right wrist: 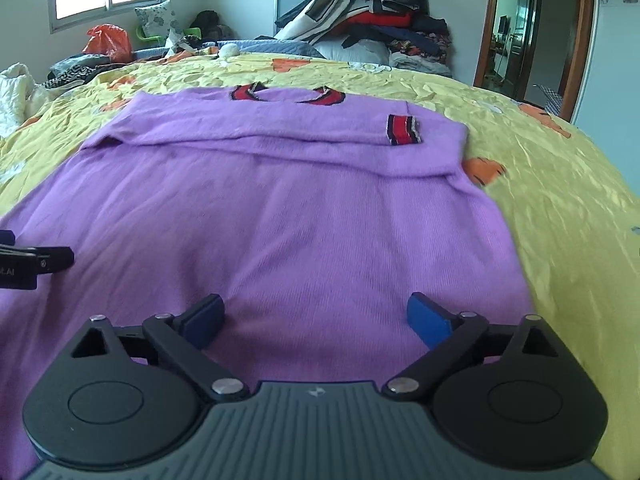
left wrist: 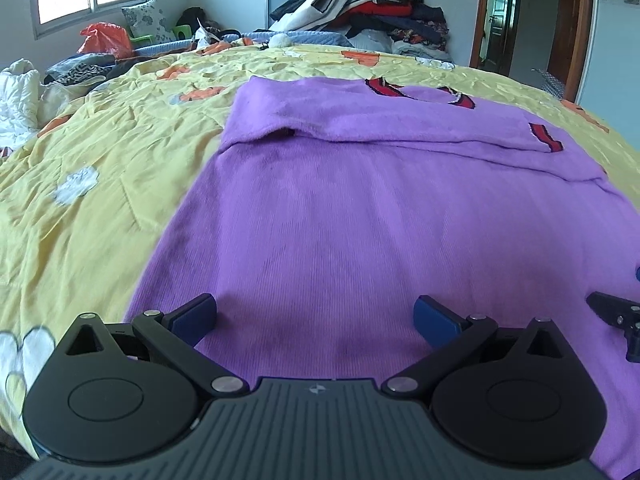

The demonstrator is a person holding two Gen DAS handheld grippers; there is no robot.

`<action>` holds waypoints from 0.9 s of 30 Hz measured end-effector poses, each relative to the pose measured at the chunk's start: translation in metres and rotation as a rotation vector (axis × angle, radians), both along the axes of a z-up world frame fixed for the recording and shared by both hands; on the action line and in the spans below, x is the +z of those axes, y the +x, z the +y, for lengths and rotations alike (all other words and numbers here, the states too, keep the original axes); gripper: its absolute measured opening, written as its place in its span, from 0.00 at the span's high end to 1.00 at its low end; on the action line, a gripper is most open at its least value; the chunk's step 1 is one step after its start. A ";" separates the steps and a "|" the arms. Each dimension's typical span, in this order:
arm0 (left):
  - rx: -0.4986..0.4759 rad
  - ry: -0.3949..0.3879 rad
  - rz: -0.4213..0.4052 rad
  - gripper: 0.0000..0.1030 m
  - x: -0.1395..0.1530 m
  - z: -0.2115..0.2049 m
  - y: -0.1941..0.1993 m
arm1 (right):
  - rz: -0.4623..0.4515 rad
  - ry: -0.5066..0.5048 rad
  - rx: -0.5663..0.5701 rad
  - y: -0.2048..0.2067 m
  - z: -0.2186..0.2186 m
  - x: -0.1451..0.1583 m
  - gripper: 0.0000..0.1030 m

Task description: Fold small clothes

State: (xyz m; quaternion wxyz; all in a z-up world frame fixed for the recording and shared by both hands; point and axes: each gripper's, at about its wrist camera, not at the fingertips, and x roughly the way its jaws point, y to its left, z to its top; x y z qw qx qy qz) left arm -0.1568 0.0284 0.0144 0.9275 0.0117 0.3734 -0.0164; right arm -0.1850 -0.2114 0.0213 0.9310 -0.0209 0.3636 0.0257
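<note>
A purple knit sweater (left wrist: 340,216) lies flat on the yellow bedspread (left wrist: 92,160), collar away from me; it also shows in the right wrist view (right wrist: 280,216). Its sleeves are folded across the chest, one red-striped cuff (right wrist: 402,130) on top near the right side. The red-and-black collar (right wrist: 288,95) is at the far edge. My left gripper (left wrist: 314,320) is open and empty, low over the sweater's near hem, left half. My right gripper (right wrist: 314,318) is open and empty over the hem's right half. Each gripper's edge shows in the other's view.
A high pile of clothes (left wrist: 372,4) stands at the bed's far end. An orange bag (left wrist: 104,38), a pillow (left wrist: 150,20) and bedding lie at the far left under a window. A wooden doorway (right wrist: 532,32) is at the right. Yellow bedspread (right wrist: 560,184) surrounds the sweater.
</note>
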 end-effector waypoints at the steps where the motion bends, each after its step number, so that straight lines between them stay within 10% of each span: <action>1: -0.001 -0.001 -0.002 0.00 0.000 0.001 -0.004 | -0.001 0.000 0.000 -0.005 0.000 0.000 0.04; 18: -0.010 -0.001 -0.028 0.00 0.002 0.015 -0.053 | -0.009 -0.015 0.076 -0.065 0.000 0.001 0.00; 27: -0.032 -0.014 -0.088 0.00 0.022 -0.005 0.021 | -0.087 -0.058 0.111 -0.010 0.012 0.028 0.00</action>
